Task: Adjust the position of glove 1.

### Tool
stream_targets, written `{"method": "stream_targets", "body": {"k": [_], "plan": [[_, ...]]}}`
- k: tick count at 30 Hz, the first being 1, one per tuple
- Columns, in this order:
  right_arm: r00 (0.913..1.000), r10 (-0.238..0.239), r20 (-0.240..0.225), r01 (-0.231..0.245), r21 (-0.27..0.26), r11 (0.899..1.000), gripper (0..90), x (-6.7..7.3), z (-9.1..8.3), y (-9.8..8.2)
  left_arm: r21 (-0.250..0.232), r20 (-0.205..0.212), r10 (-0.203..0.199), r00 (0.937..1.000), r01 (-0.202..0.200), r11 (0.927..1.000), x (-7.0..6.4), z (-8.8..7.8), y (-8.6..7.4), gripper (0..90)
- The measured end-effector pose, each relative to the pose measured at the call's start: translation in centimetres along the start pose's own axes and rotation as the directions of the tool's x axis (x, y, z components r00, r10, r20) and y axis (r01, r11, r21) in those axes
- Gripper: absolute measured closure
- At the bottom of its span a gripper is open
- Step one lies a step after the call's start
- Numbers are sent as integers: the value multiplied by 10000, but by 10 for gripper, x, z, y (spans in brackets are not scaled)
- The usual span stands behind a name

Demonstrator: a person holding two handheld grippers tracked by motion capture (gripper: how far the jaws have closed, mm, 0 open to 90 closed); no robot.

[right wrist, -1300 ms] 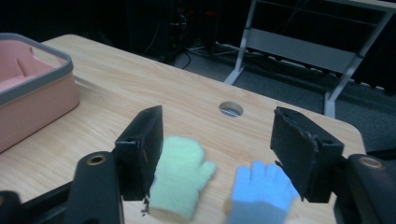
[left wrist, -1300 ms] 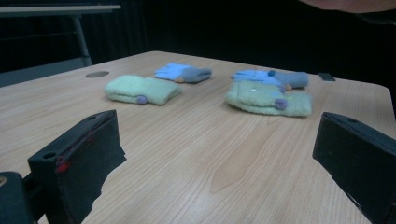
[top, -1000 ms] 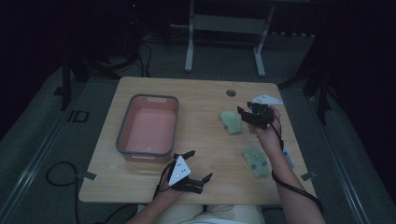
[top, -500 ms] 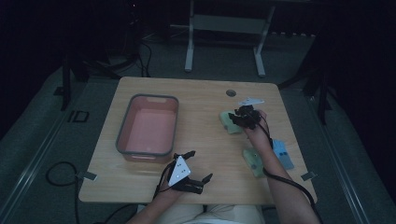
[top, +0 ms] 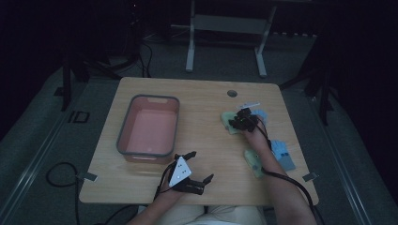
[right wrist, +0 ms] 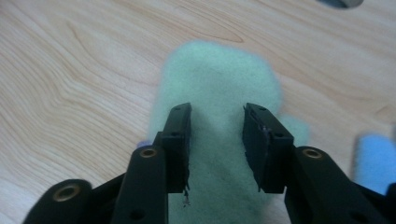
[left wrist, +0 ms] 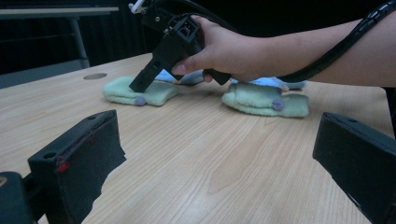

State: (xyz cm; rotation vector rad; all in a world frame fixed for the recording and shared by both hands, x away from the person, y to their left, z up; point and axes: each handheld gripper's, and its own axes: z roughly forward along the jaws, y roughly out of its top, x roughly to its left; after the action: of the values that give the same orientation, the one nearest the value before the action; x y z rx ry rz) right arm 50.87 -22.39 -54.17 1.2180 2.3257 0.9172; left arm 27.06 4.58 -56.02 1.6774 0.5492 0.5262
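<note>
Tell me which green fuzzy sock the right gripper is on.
The far green sock, beside the blue one; the right gripper straddles it. The other green sock lies nearer the person.

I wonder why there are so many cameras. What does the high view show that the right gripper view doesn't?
The high view takes in the pink tub, the left gripper with its jaws open, and a second green cloth. The right gripper view gives the fuzzy surface up close, with the jaws apart on either side of it. Both show the right gripper, the green cloth under it and the wooden table.
</note>
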Motion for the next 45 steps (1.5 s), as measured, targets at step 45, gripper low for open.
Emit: {"method": "stream_targets", "body": {"k": [45], "plan": [[9735,1746,1478,-1522,-1514,9767,869,162,-143,-13,54,-216,-117,9997,119,9999,0,1,0,10]]}}
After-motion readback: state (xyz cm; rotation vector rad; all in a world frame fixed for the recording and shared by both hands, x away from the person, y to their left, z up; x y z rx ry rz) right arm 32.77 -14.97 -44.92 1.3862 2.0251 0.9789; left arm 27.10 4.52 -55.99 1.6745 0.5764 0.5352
